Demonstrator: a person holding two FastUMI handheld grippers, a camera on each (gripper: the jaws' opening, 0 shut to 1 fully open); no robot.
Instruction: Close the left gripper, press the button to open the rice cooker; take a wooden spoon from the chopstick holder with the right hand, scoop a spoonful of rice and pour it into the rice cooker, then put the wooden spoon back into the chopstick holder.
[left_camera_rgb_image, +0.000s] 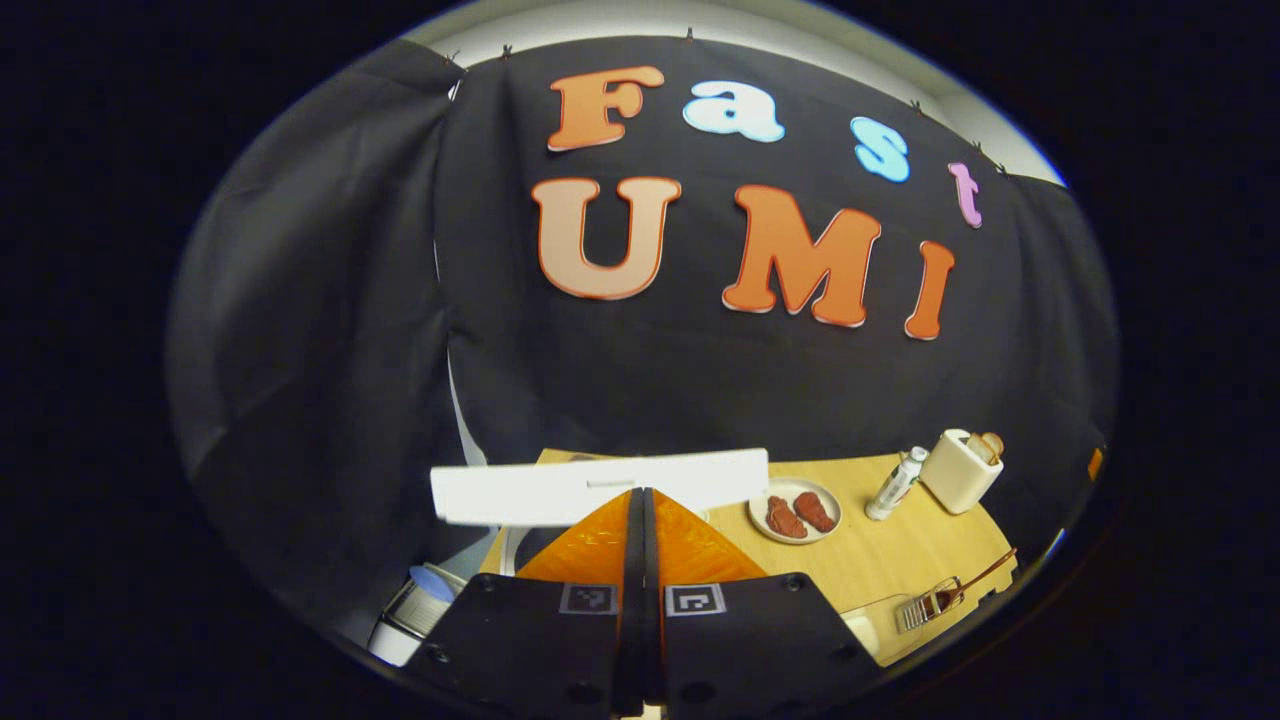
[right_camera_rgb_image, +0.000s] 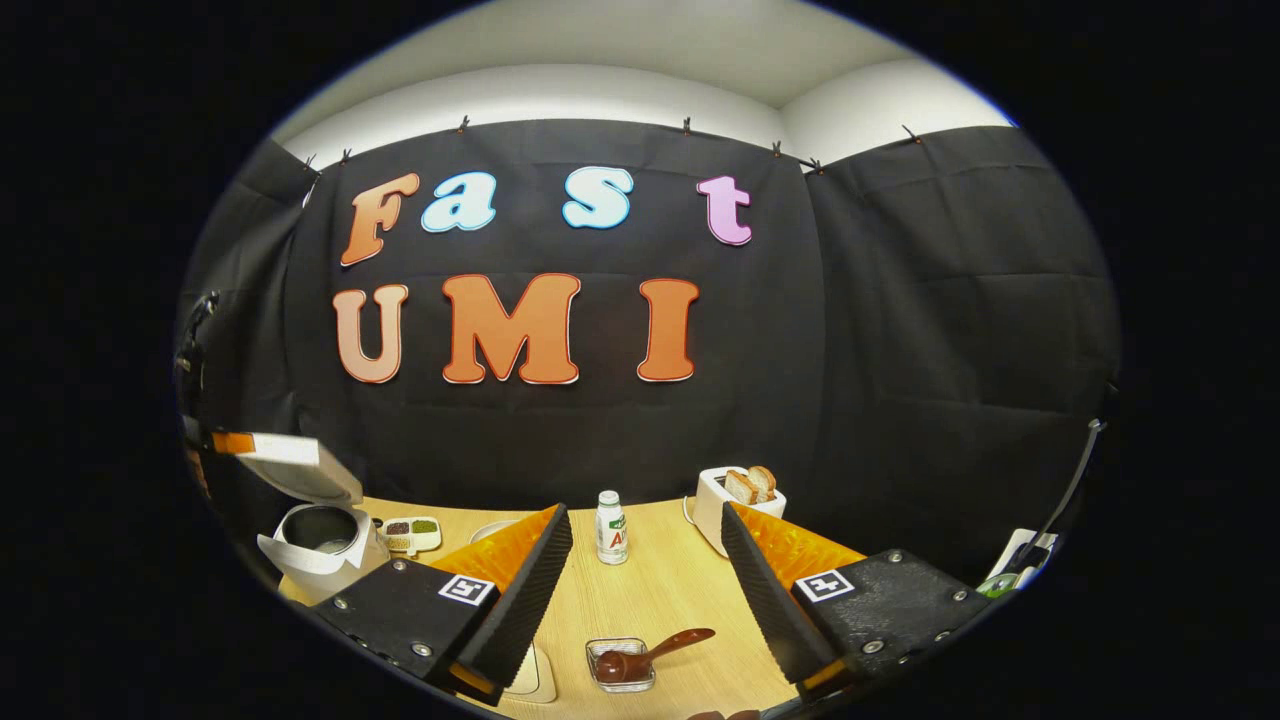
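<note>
In the right gripper view the white rice cooker (right_camera_rgb_image: 320, 545) stands at the table's left end, its lid (right_camera_rgb_image: 290, 465) raised and the dark pot showing. The lid's white edge (left_camera_rgb_image: 560, 490) lies just beyond my left gripper (left_camera_rgb_image: 640, 497), whose fingers are pressed together with nothing between them. A dark wooden spoon (right_camera_rgb_image: 655, 652) rests in a small clear holder (right_camera_rgb_image: 620, 665) near the front edge, handle leaning right. Above it my right gripper (right_camera_rgb_image: 645, 515) is open and holds nothing. The left gripper view has the spoon (left_camera_rgb_image: 965, 585) at the far right.
On the wooden table (right_camera_rgb_image: 660, 590) stand a small white bottle (right_camera_rgb_image: 611, 528), a toaster (right_camera_rgb_image: 738, 505) with bread slices, and a divided tray of grains (right_camera_rgb_image: 410, 533). A plate with meat pieces (left_camera_rgb_image: 795, 510) sits right of the cooker. The black cloth wall stands behind.
</note>
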